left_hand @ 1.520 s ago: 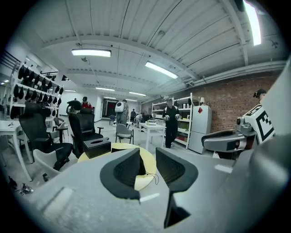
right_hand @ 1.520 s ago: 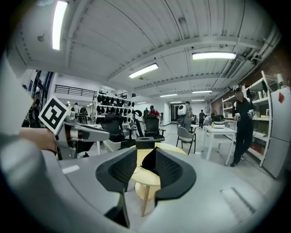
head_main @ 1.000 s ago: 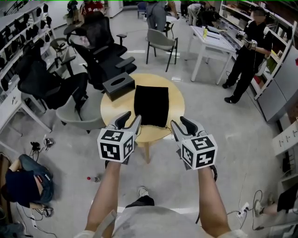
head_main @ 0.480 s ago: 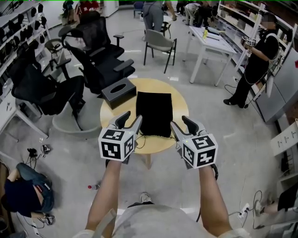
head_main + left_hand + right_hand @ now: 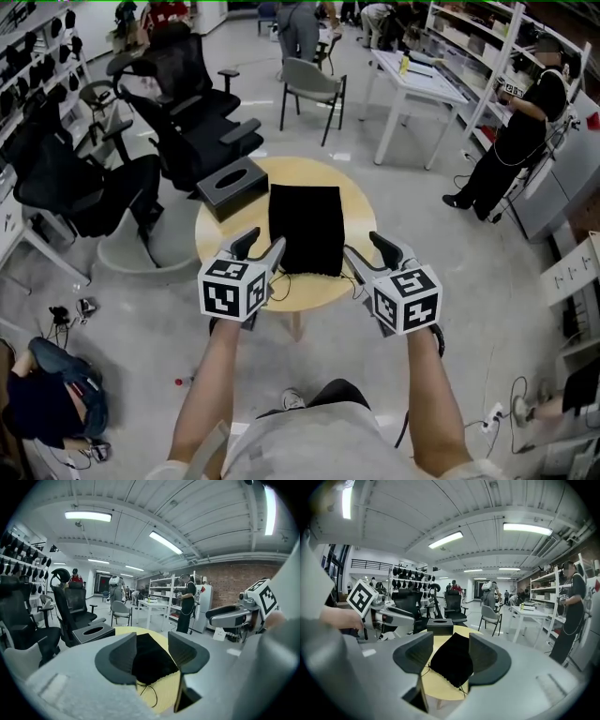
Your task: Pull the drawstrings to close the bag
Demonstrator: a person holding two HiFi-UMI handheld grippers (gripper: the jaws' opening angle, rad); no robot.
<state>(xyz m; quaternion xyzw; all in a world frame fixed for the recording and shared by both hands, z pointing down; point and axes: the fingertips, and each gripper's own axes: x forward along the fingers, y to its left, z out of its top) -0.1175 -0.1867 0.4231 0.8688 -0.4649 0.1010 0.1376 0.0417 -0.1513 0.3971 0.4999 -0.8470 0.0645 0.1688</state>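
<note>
Black and flat, the drawstring bag [image 5: 305,228] is laid across the middle of the round wooden table [image 5: 223,239], with its puckered mouth hem turned towards the near edge and its mouth not yet drawn in. A dark tissue box [image 5: 232,187] is set at the far-left edge, just beside the bag but apart from it. A thin left drawstring [image 5: 146,688] is seen trailing loose from the near-left corner of the bag onto the bare wood, and a right drawstring [image 5: 462,689] likewise from the near-right corner, close to the table's near edge. The left gripper [image 5: 263,242] is held over the near-left edge and the right gripper [image 5: 366,247] over the near-right edge, each aimed at its own corner of the bag. Both pairs of jaws have just been opening and are now spread wide, with nothing caught between them; only the bag and table are framed beyond. The step in hand is judged to be the approach before the first grasp, so no pulling has been started. Next, each gripper would need to be lowered onto its cord and closed on so thin a strand right at the wood, after which the cords would be drawn outwards, away from each other.
</note>
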